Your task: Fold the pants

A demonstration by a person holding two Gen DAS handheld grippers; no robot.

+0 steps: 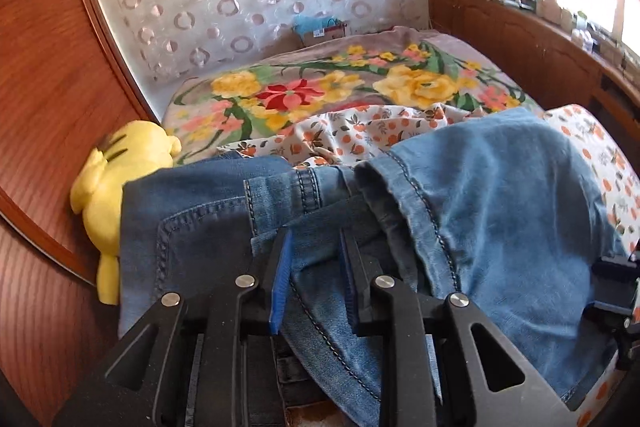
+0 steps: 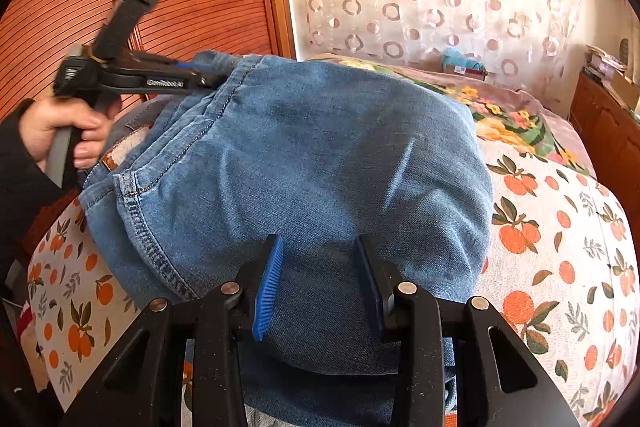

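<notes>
Lying on: the orange-print sheet, blue jeans bunched in a folded heap.
Left gripper: jaws spread, denim folds between them (grip on cloth unclear).
Right gripper: jaws spread over the jeans' near edge.
Beside jeans: yellow plush toy.

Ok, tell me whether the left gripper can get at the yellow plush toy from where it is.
Probably not right away: the left gripper has jeans between its fingers, and denim lies partly over the yellow plush toy beside the wooden panel.
</notes>
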